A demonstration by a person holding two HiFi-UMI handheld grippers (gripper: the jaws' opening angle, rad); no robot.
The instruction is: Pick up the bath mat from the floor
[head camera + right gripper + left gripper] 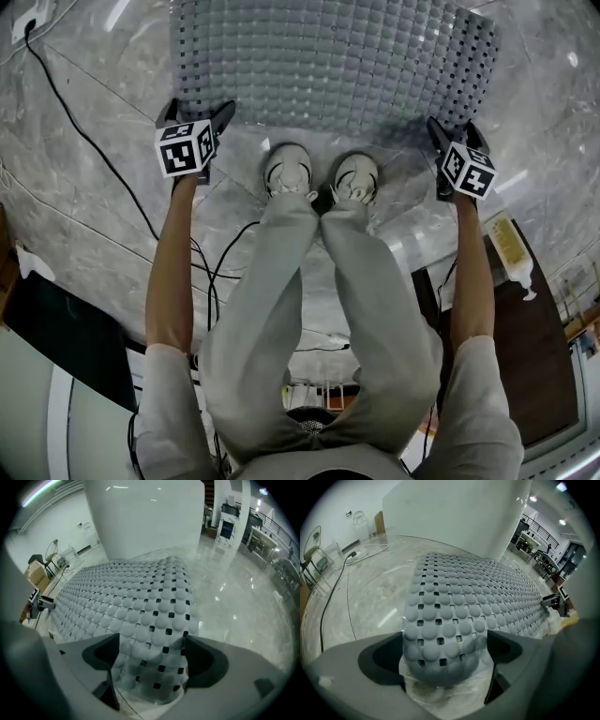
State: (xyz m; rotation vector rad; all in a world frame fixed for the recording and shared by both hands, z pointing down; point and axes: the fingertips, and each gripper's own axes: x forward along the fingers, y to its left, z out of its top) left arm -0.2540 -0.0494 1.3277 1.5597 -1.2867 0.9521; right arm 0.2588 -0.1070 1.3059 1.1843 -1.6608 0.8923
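Note:
A grey bath mat [328, 56] with round bumps and square holes lies flat on the marble floor, in front of the person's feet. My left gripper [199, 111] is down at the mat's near left corner. In the left gripper view that corner [440, 644] sits between the wide-apart jaws of the left gripper [445, 653], which is open. My right gripper [456, 131] is at the near right corner. In the right gripper view the mat's corner [154, 667] lies between the jaws of the right gripper [150, 660], also open.
Two white shoes [288, 169] [354, 176] stand just short of the mat's near edge. A black cable [84, 131] runs across the floor on the left from a wall socket [33, 19]. A white column [454, 513] rises behind the mat. A dark table [534, 356] with a bottle [511, 244] is at the right.

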